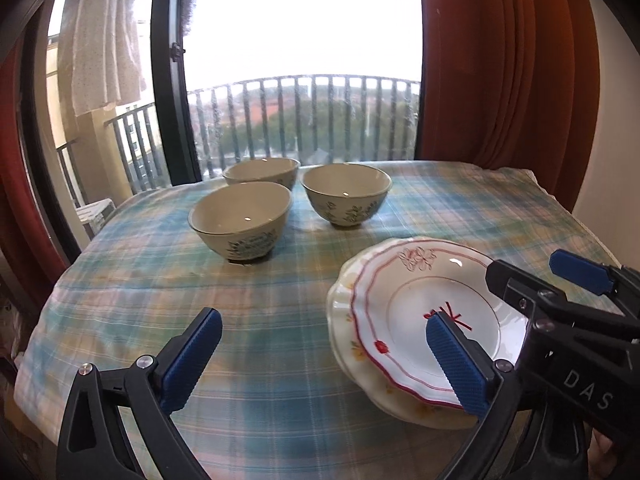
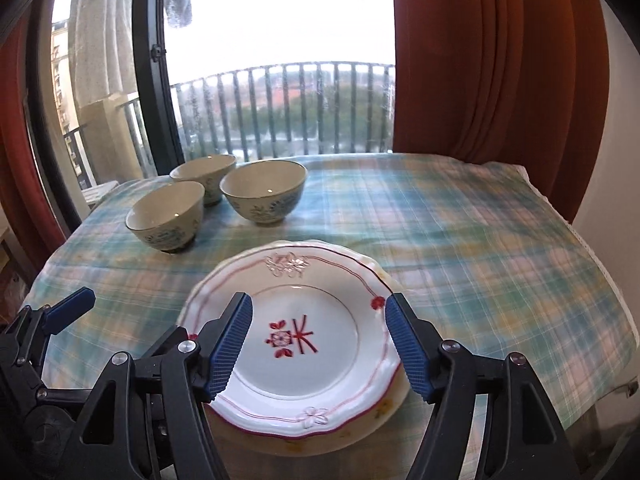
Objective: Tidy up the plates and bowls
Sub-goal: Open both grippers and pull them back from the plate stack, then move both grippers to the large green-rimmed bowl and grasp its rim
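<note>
Right wrist view looks down along the right tool (image 2: 319, 340), whose blue ribbed pads (image 2: 406, 346) stand apart on either side of the top plate (image 2: 304, 340) without pressing it. Nothing is held between them. My reading is that the plate is freshly set down and the tool is free to go elsewhere.

That plate sits at the 6 o'clock side of the bench (image 2: 480, 248), stacked on a second plate (image 2: 384, 404) whose creamy rim with yellow flowers peeks out at 5 o'clock. Stacking like on like fits the tidying job. The top one is glossy white glazed ware with a scalloped edge, thin red lines and a red flower motif at its centre. It looks hard, smooth and slippery, so a grip would want the rim.

Left wrist view shows the left tool (image 1: 320, 360) with its pads wide apart over bare cloth, holding nothing, with the plate stack at its 3 o'clock.

Three bowls (image 1: 240, 220) stand separately at 11 o'clock, close together, upright and not nested. They are deep, round and cream-glazed, with dark leafy prints outside and a narrow foot. I judge nesting them is what remains.

A soft plaid cloth in blue, green and pink covers the bench, wrinkled at the edges, and would cushion the crockery.
</note>
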